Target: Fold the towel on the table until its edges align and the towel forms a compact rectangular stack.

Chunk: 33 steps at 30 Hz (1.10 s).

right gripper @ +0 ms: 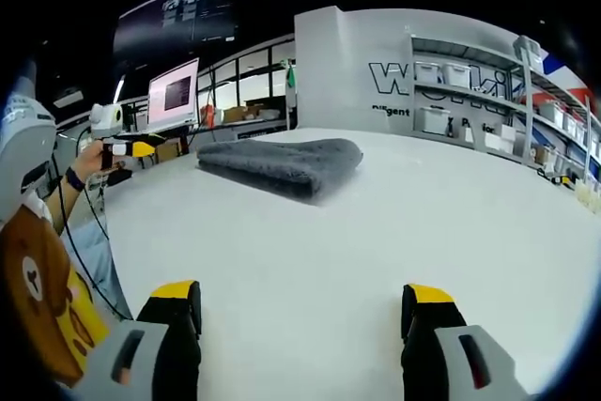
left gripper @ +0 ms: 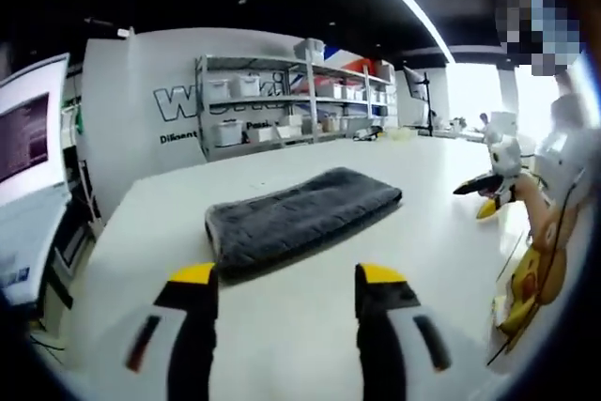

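**Folded towel lying free on the tabletop, both grippers released**

A dark grey towel (left gripper: 302,216) is seen lying folded into a long, flat rectangle on the white tabletop (left gripper: 310,345). It is placed in the middle of the tabletop, well in from every edge, with its layers stacked and its long sides roughly aligned. In the right gripper view the towel (right gripper: 282,161) is seen from one short end, where the rounded fold is turned toward the camera.

The left gripper (left gripper: 286,279) is held above the tabletop just short of the towel's near long side; its yellow-tipped jaws are spread apart and nothing is gripped between them. The right gripper (right gripper: 300,302) is held well apart from the towel, its jaws likewise spread wide with only bare tabletop between them.

Metal shelving (left gripper: 296,100) loaded with white bins is seen beyond the far edge of the tabletop, and a monitor (right gripper: 173,93) stands past another edge.
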Each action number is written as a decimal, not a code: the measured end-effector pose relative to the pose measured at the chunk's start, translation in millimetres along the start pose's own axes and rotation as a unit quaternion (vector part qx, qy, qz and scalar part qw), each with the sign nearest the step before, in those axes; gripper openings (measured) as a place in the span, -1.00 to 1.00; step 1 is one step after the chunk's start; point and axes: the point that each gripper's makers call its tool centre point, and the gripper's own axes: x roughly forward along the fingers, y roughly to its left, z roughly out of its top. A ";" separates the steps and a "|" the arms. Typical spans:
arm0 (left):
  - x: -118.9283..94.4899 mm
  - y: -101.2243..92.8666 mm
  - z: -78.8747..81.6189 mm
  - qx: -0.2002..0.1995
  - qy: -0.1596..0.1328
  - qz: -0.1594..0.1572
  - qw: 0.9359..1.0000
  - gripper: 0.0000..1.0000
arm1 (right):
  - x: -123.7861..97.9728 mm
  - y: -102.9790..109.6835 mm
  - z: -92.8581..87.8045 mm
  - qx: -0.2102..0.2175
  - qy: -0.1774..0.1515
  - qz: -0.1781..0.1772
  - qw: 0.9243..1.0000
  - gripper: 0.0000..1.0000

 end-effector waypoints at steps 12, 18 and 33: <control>-17.5 -18.0 -14.4 -0.012 -0.002 0.024 1.000 0.38 | -1.5 -3.0 -3.5 0.005 0.002 -0.006 1.000 0.84; -21.8 -21.5 -24.0 -0.027 -0.001 0.032 0.999 0.48 | -2.4 -2.5 -1.6 0.004 -0.001 -0.007 1.000 0.84; -24.0 -28.3 -28.3 -0.029 0.001 0.044 0.999 0.71 | 1.8 -1.9 -3.8 0.004 0.010 -0.008 1.000 0.84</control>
